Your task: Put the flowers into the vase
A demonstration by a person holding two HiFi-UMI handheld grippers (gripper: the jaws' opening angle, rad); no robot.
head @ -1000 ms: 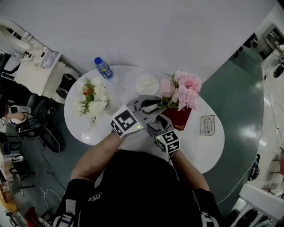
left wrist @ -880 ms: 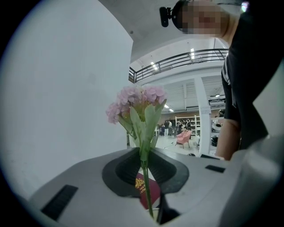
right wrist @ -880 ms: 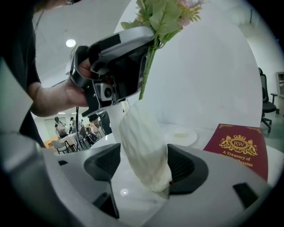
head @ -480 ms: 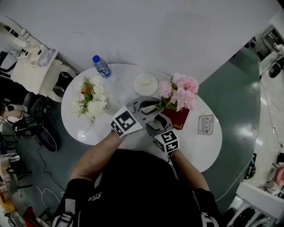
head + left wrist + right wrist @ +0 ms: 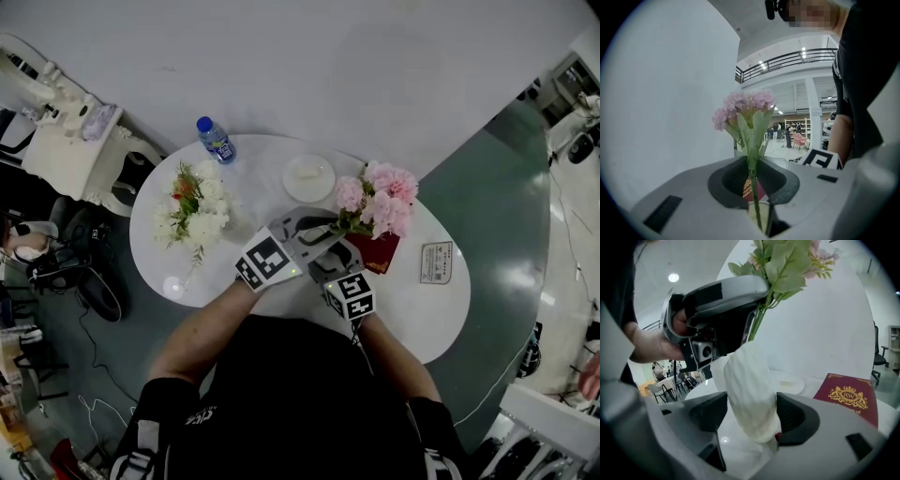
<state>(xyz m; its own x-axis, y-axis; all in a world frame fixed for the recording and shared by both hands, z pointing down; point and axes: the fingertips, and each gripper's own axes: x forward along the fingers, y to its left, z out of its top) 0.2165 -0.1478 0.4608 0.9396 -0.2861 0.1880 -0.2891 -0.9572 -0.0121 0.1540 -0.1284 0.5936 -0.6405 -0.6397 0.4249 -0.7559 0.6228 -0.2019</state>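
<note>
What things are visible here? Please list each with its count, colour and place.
table: one, white, round, centre.
chair: one, white, left of table.
water bottle: one, blue cap and label, far left of table.
white flowers: one bunch, white and green, table's left.
dish: one, white, far middle of table.
booklet: one, dark red, table's right half.
card: one, pale, table's right.
pink flowers: one bunch, pink, held by left claw.
vase: one, white, in right claw.
left claw: one, grey, shut on pink flowers.
right claw: one, grey, gripping vase.
</note>
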